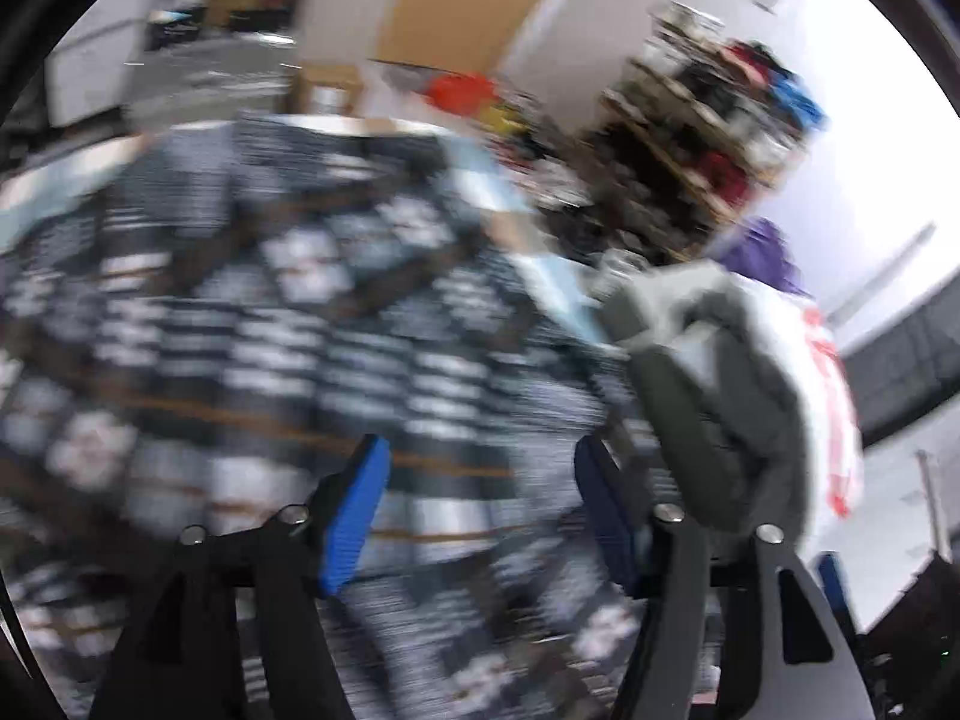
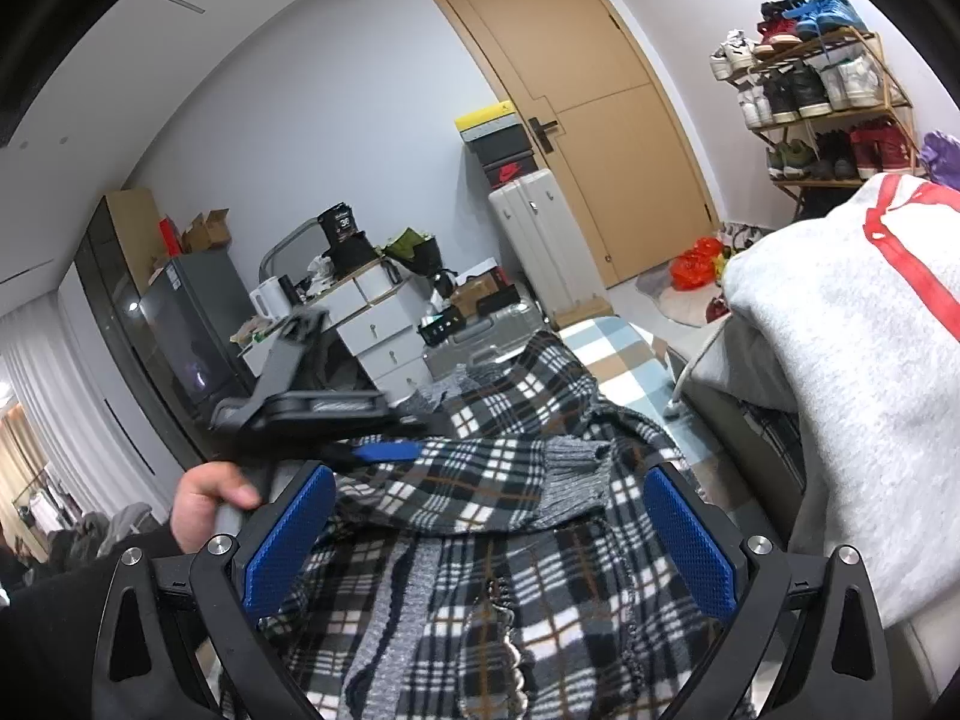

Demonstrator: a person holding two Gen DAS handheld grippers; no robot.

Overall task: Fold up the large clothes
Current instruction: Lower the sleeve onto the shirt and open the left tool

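Plaid garment [image 2: 480, 516] fills lower centre of both views, spread flat. Left gripper [image 1: 480, 498] and right gripper [image 2: 489, 534] hover above it, jaws apart, holding nothing. Pinch one hem edge squarely before folding.

The left wrist view was heavily motion-blurred, its plaid garment [image 1: 288, 324] smeared, with white glare at the right. The right wrist view was sharp and evenly lit; both curved into black corners.
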